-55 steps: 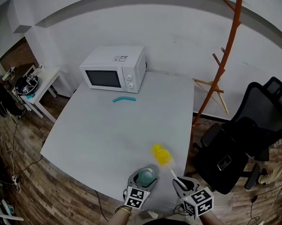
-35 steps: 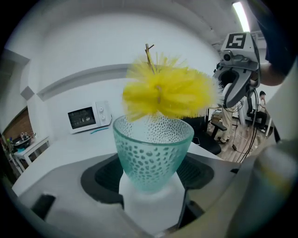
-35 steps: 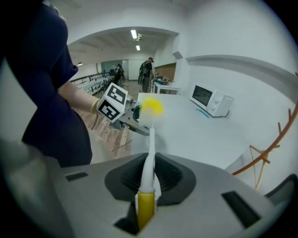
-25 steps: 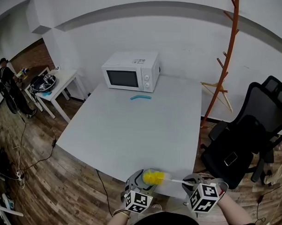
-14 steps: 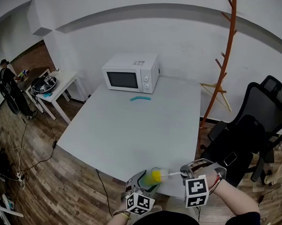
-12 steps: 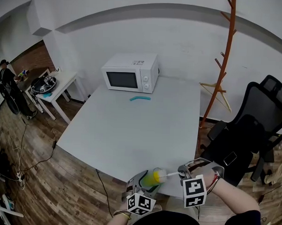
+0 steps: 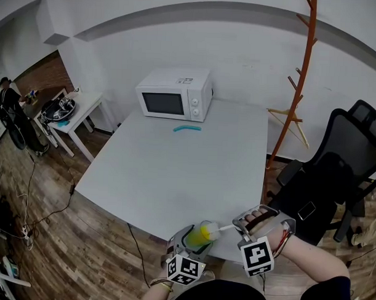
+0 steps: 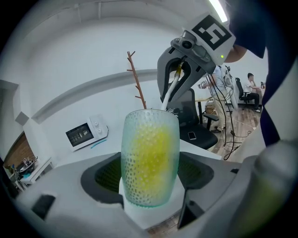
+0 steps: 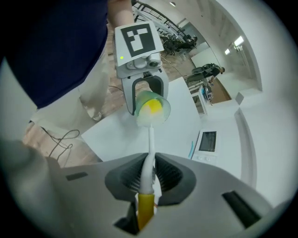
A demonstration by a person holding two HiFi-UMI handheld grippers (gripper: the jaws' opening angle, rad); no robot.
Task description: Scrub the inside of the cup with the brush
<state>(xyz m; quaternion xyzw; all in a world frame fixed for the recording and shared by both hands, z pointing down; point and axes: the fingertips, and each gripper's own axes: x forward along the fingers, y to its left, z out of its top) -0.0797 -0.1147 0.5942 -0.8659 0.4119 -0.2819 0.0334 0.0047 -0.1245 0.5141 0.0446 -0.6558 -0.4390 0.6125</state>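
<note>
1. Left gripper view: the left gripper (image 8: pixel 150 183) is clamped on the lower body of the cup (image 8: pixel 150 158), a clear dimpled tumbler. The brush's yellow head shows through its wall, so the head is inside.
2. Right gripper view: the right gripper (image 9: pixel 148 174) is closed on the brush (image 9: pixel 149 155), pinching the thin white stem just above the yellow grip. The stem runs straight ahead into the cup's mouth.
3. Head view: the cup is held in the air and tipped toward the right gripper, near the front edge of the table (image 7: pixel 175 170).
4. Risk, cup slip: the jaws grip a smooth, rounded wall. A hard push along the stem could drive the cup back out of them, and it would likely fall past the table edge.
5. Risk, brush twist: the grip is far from the head, so side pressure may pivot the stem between the pads.
6. Risk, snag: bristles catching the rim on a pull stroke could tug the cup loose.
</note>
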